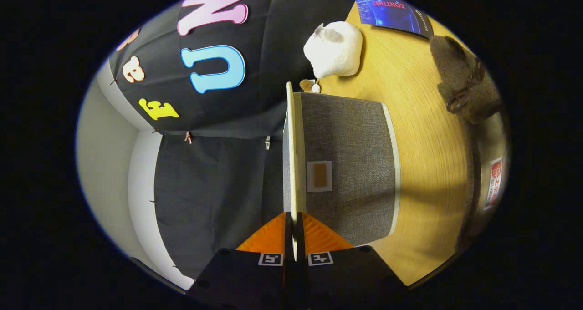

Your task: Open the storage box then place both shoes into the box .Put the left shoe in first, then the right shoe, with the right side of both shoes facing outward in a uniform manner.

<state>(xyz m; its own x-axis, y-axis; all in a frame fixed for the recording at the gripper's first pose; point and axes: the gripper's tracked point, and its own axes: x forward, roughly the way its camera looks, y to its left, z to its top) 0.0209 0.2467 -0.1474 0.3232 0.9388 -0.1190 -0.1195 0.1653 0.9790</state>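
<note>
Currently our gripper (294, 228) has its fingers pinched together on the thin pale lid (291, 150) of the storage box (348, 164), both pressing its edge. We see the camera rolled sideways, so the wooden table (423, 155) appears upright. Grey fabric box sits on it just ahead of the fingers. Beyond the box: a white shoe (334, 49). Well apart from it, a brown shoe (462, 80) near the table's edge.
</note>
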